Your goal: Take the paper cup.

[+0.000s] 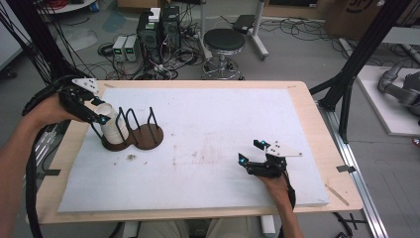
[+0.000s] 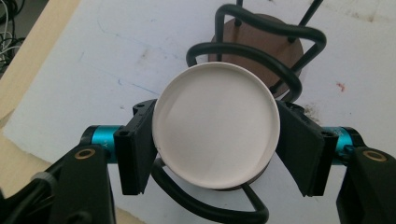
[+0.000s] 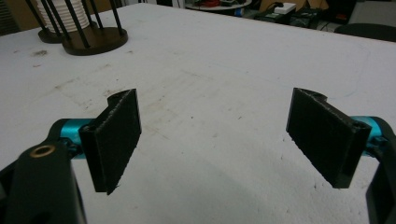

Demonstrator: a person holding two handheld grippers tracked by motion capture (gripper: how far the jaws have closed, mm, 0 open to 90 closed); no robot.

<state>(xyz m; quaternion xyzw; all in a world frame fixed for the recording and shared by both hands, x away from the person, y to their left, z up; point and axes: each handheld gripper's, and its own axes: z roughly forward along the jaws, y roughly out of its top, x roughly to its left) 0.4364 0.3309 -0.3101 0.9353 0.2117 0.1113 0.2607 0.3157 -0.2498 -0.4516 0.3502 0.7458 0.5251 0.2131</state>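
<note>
At rack [image 2: 275,46], left tool [image 2: 215,140] clamped on white cup [image 2: 215,126]

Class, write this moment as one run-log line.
left gripper: jaws shut on white cup stack | wire rack: holds stack | right gripper: open, idle

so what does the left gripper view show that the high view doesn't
Left gripper view: the flat round base of the white cup, with the left gripper and its black fingers pressed on both sides. High view: the right gripper with fingers apart above the white table cover, and a stool beyond the table. Both: the cup in the black wire rack on its brown base.
</note>
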